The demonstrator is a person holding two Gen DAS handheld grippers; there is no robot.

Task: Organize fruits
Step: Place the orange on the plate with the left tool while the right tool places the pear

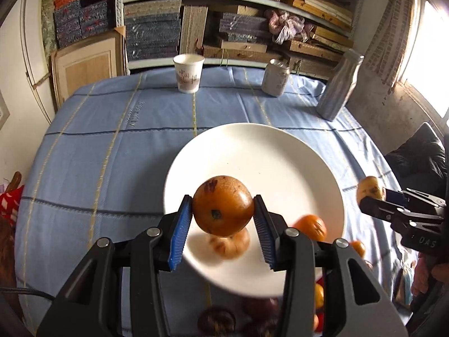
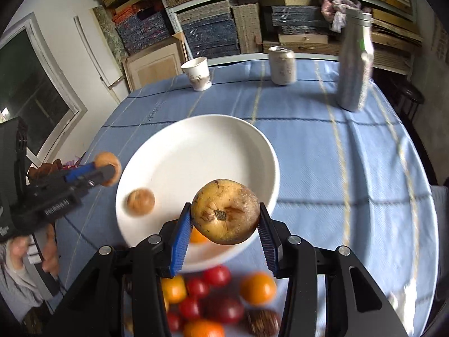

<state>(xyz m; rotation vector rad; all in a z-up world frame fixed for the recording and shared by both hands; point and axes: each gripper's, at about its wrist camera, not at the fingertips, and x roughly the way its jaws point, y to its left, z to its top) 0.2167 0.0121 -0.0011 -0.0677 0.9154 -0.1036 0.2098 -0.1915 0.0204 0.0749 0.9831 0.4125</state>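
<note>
On the desk (image 1: 112,146), under its blue checked cloth, everything I work with lies before a wall of packed shelves (image 1: 238,14). The white plate (image 1: 266,146) sits at the centre of the cloth, and at its 12 o'clock, along the far edge, stand a paper cup (image 1: 188,73), a drinks can (image 1: 275,77) and a tall grey bottle (image 1: 339,87), well apart from one another.

My left tool (image 1: 223,210) hangs above the plate's near part, its pads closed on a round brown fruit (image 1: 223,205) with dark blemishes. My right tool (image 2: 225,216) hangs over the plate's 5 o'clock rim, gripping a paler, yellowish brown fruit (image 2: 225,212), stem end toward the camera. Both fruits are held clear of the plate.

On the plate itself lie a blurred tan fruit (image 2: 141,201) at 8 o'clock in the right wrist view, and an orange fruit (image 2: 197,236) half hidden behind my right tool's blue pad.

At the plate's 6 o'clock, on the cloth, a loose pile of fruit (image 2: 219,303) waits: oranges, small red ones and a dark brown one, all blurred.
</note>
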